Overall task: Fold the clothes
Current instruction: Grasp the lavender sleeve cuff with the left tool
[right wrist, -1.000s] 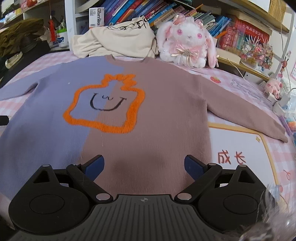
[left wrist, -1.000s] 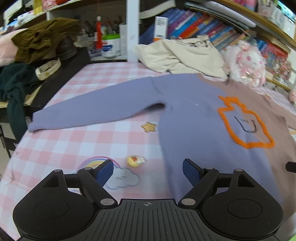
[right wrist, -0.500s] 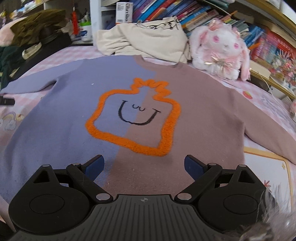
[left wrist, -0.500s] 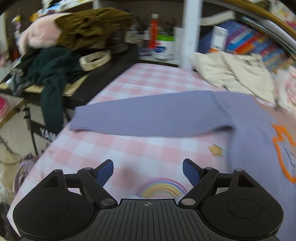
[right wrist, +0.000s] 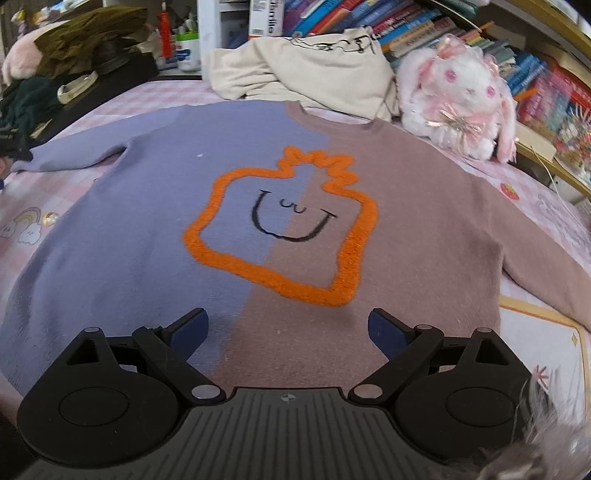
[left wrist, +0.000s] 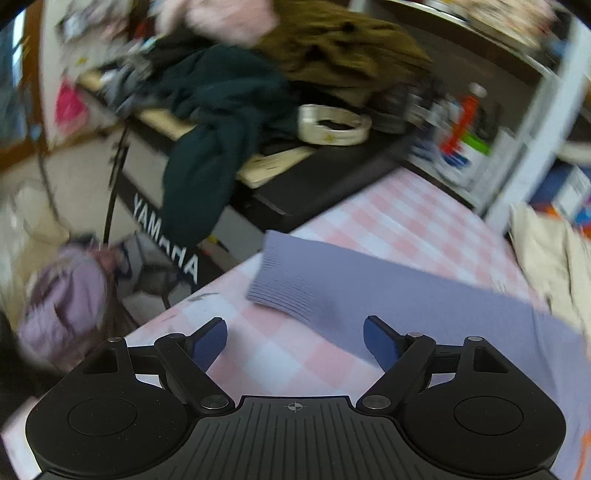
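A sweater [right wrist: 155,229], half lavender and half mauve with an orange outlined face [right wrist: 284,229], lies flat and face up on the pink checked tablecloth [right wrist: 22,206]. Its lavender left sleeve [left wrist: 369,291] stretches toward the table's left edge, cuff [left wrist: 273,284] lying flat. My left gripper [left wrist: 295,341] is open and empty, just in front of that cuff. My right gripper [right wrist: 288,328] is open and empty, over the sweater's lower hem below the face.
A cream garment [right wrist: 314,70] and a pink plush rabbit [right wrist: 458,99] lie behind the sweater. A black keyboard stand [left wrist: 295,192] piled with dark clothes [left wrist: 221,110] borders the table's left edge, with floor clutter [left wrist: 62,306] below. Bookshelves [right wrist: 443,33] stand at the back.
My left gripper has swung left along the lavender sleeve, from the sweater body to the cuff at the table edge. My right gripper has shifted left toward the sweater's middle.
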